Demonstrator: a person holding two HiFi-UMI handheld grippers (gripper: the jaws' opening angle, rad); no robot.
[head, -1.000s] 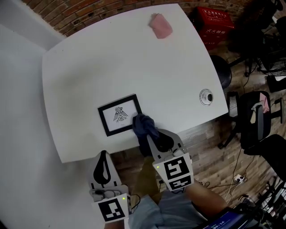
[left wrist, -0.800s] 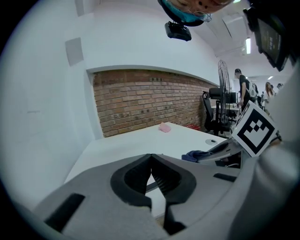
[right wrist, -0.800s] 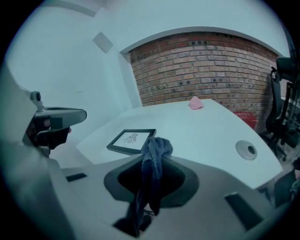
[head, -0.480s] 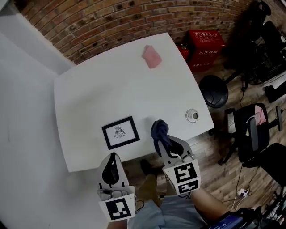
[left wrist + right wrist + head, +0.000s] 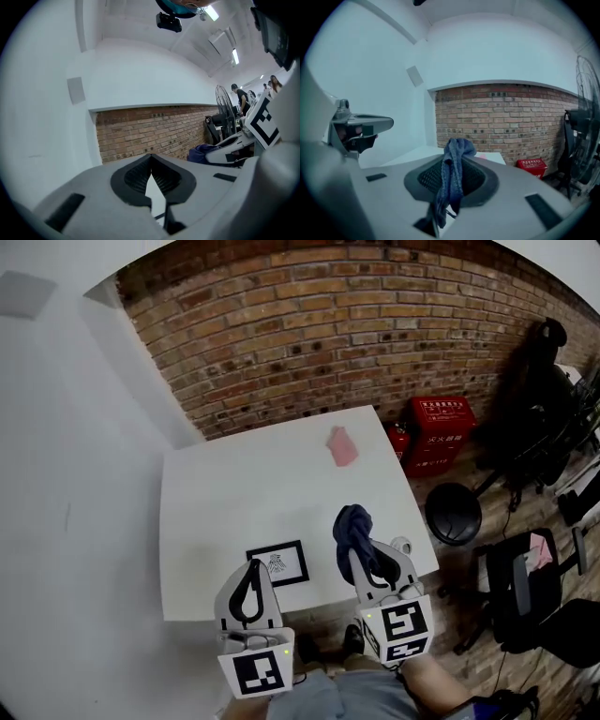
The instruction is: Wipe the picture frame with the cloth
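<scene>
Right gripper (image 5: 356, 547), right of picture frame (image 5: 278, 564): clamping blue cloth (image 5: 353, 524). Left gripper (image 5: 251, 564): jaws together, empty. Unheld, your picture frame may slide when wiped.

A white table (image 5: 225, 493) is standing before a brick wall (image 5: 309, 343), with a pink item (image 5: 342, 446), possibly a folded rag, lying near its far right edge. A small round object (image 5: 401, 545) is sitting at the near right corner. Red crates (image 5: 441, 432), a black stool (image 5: 454, 514) and office chairs (image 5: 525, 587) are crowding the wooden floor (image 5: 459, 568) alongside.
</scene>
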